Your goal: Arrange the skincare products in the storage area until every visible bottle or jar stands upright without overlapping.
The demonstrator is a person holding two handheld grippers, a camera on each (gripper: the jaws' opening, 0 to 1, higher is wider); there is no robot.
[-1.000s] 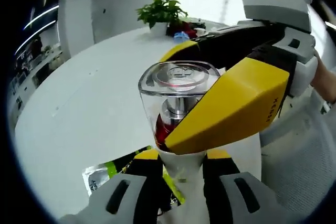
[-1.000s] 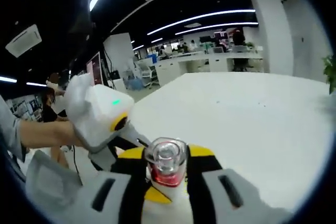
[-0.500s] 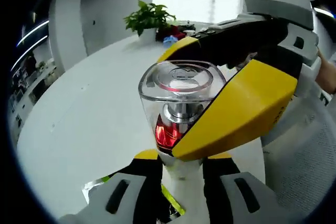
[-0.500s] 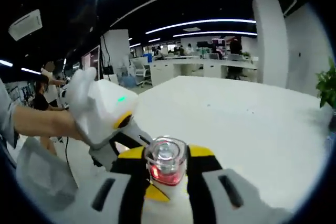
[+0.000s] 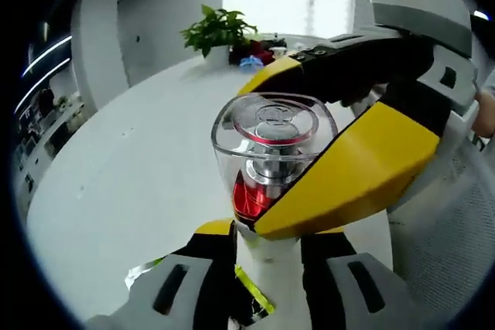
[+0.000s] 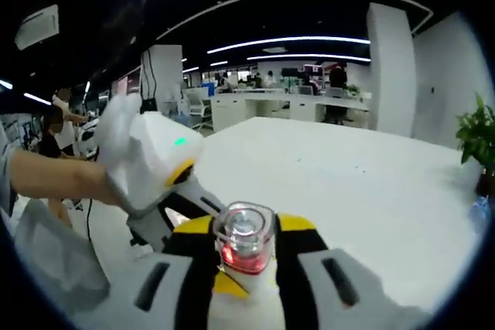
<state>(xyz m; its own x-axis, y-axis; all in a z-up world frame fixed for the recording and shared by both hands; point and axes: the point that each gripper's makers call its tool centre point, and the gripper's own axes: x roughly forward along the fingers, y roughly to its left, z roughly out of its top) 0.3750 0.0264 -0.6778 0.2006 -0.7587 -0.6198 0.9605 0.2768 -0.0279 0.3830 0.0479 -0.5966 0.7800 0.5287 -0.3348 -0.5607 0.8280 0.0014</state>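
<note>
The left gripper (image 5: 267, 249) rises from the bottom of the left gripper view with its two jaws closed against the white neck of a pump bottle (image 5: 272, 152), one jaw on each side. The right gripper (image 5: 340, 137) reaches in from the right of that view — its yellow-tipped jaws clasp the same bottle just under the clear cap.

In the right gripper view the right gripper (image 6: 246, 268) grips the bottle between both jaws, and the left gripper (image 6: 158, 168) comes in from the left, held by a bare forearm (image 6: 46, 179) — level, extending from the frame's edge.
</note>
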